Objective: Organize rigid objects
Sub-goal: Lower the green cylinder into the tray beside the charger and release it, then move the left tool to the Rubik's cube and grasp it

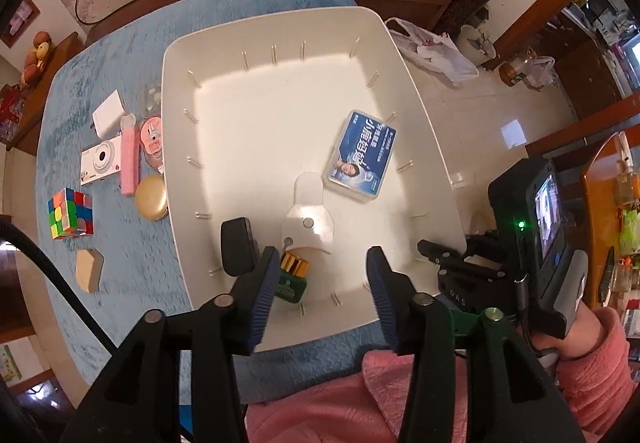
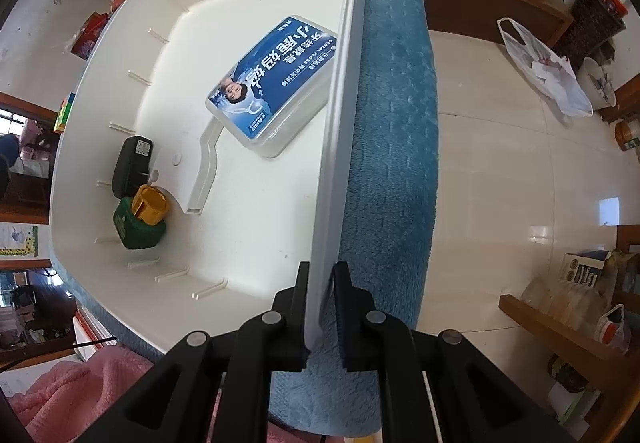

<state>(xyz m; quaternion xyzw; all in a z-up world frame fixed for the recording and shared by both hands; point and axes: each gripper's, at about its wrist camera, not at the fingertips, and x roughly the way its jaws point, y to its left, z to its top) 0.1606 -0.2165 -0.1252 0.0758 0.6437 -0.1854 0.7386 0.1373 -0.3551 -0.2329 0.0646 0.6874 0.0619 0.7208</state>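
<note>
Left gripper [image 1: 324, 295], spread and empty above the tray [image 1: 400, 55], is nearer the cube [image 1: 71, 213] lying out to its left; right gripper [image 2: 322, 307] pinches the tray rim.

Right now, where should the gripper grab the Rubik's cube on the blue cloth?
Probably best from straight above, pads on two opposite flat side faces of the Rubik's cube. It sits flat on the blue cloth with free space all around; the camera and tan box lie apart. The open left gripper is free.

The blue-labelled clear box [image 2: 272, 83] is showing "DENTAL FLOSS" beside large Chinese characters; other labels are staying too small to read.
</note>
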